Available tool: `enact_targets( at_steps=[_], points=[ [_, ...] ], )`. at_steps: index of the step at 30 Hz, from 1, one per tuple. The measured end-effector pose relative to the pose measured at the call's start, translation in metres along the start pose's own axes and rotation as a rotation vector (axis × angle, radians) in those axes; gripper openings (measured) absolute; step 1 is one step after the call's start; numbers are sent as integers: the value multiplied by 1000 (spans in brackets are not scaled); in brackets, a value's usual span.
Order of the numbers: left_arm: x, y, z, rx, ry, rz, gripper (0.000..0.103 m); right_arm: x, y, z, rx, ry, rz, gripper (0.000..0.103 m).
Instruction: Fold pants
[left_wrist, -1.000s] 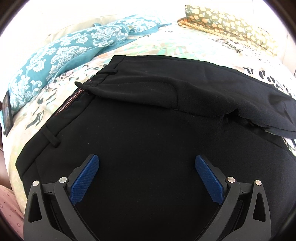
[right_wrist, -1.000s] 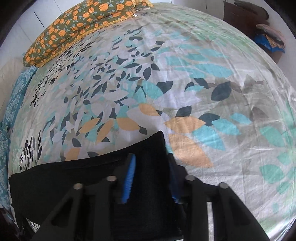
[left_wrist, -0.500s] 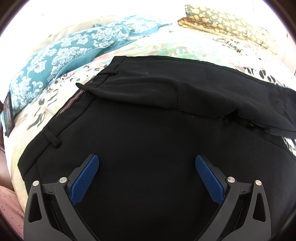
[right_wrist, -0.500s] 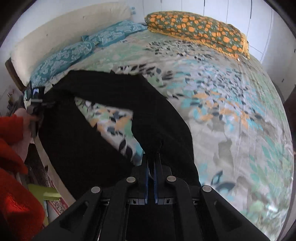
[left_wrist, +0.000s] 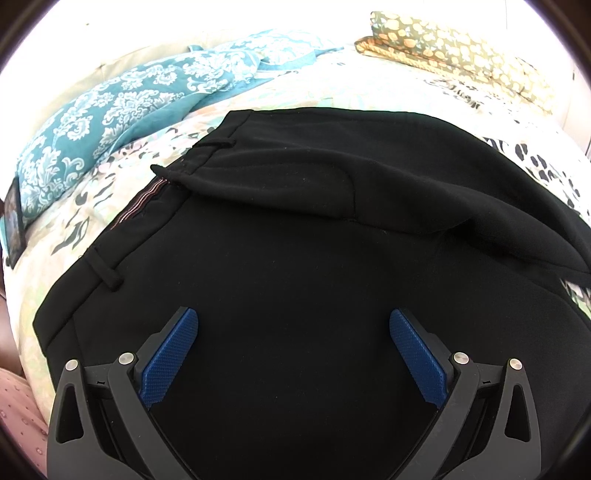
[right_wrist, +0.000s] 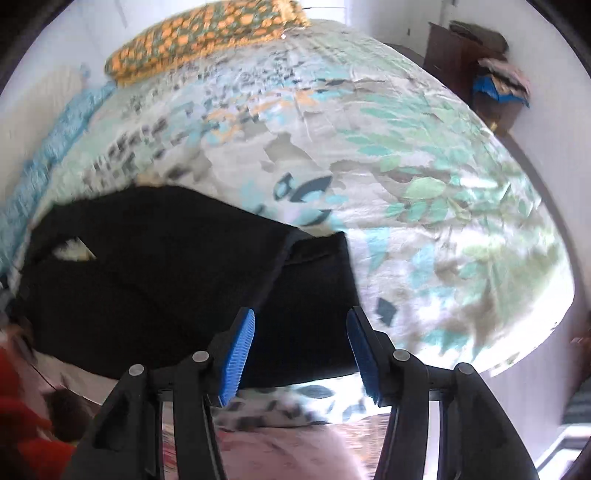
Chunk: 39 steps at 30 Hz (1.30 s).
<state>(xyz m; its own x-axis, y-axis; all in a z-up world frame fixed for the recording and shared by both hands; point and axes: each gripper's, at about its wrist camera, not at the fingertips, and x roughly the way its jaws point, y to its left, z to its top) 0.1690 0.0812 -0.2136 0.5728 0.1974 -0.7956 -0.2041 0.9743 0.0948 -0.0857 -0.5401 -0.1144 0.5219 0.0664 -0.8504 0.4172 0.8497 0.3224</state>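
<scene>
One black pants (left_wrist: 295, 258); two pillows: teal (left_wrist: 122, 99), orange-patterned (left_wrist: 454, 48); one bed (right_wrist: 424, 184).

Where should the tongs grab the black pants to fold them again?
Probably the free leg end of the black pants, coming from the open bedsheet side. That edge lies flat with nothing on it, and the right tongs, now opening with nothing between them, are beside it.

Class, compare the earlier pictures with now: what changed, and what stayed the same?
The right gripper, earlier shut on the pant leg, carried it across onto the pants and let go; its jaws are opening, nothing between them. The left gripper stayed open over the pants.
</scene>
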Motion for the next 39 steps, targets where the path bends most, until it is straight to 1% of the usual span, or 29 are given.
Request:
enact_targets(
  at_steps=[1, 3, 4, 5, 7, 8, 9, 10, 11, 12, 14, 16, 17, 18, 19, 21, 23, 26, 30, 32, 34, 35, 38, 39],
  points=[
    [0, 0, 0, 1, 0, 1, 103, -1, 9, -4, 85, -4, 114, 56],
    [0, 0, 0, 2, -1, 2, 103, 12, 28, -16, 226, 28, 336, 68],
    [0, 0, 0, 1, 0, 1, 103, 24, 42, -25, 275, 61, 402, 70],
    [0, 0, 0, 1, 0, 1, 103, 38, 53, -33, 314, 106, 427, 70],
    [0, 1, 0, -1, 0, -2, 103, 69, 62, -46, 359, 182, 400, 70],
    [0, 1, -1, -1, 0, -3, 103, 82, 59, -49, 384, 193, 362, 70],
    [0, 2, -1, -2, -1, -5, 103, 91, 52, -52, 420, 180, 312, 70],
    [-1, 2, -1, -3, -2, -6, 103, 95, 42, -55, 468, 151, 268, 70],
    [-1, 2, -1, -4, -3, -7, 103, 96, 30, -57, 530, 113, 242, 70],
    [-1, 2, -1, -5, -3, -8, 103, 95, 21, -58, 588, 62, 245, 70],
    [-1, 2, -2, -2, -5, -4, 103, 90, 6, -55, 650, -40, 234, 70],
    [0, 1, -2, 1, -6, 0, 103, 92, 0, -56, 688, -98, 228, 70],
    [0, 0, -2, 2, -6, 1, 103, 94, -2, -57, 707, -117, 225, 69],
    [-1, 1, -2, 2, -6, 1, 103, 95, -3, -59, 718, -133, 208, 61],
    [-1, 1, -2, 1, -6, 0, 103, 95, -3, -59, 716, -147, 181, 55],
    [0, 2, -2, 0, -5, -1, 103, 96, -4, -59, 696, -160, 135, 19],
    [0, 2, -1, 2, -6, 1, 103, 98, -2, -59, 683, -167, 115, 12],
    [0, 1, -1, 5, -5, 4, 103, 87, 12, -50, 570, -198, 65, 7],
    [0, 2, 1, 4, 11, 7, 103, 49, 48, -34, 377, -299, 75, 6],
    [0, 3, 6, -1, 66, 6, 103, 27, 66, -27, 293, -349, 85, 6],
    [-3, 5, 17, -12, 149, -4, 102, 6, 81, -25, 218, -389, 97, 6],
    [-6, 5, 23, -25, 166, -22, 102, -2, 89, -24, 183, -402, 101, 6],
    [-20, 3, 56, -97, 125, -165, 102, -19, 104, -23, 97, -421, 105, 6],
    [-21, -1, 73, -120, 126, -225, 102, -24, 107, -23, 70, -426, 105, 6]
  ],
)
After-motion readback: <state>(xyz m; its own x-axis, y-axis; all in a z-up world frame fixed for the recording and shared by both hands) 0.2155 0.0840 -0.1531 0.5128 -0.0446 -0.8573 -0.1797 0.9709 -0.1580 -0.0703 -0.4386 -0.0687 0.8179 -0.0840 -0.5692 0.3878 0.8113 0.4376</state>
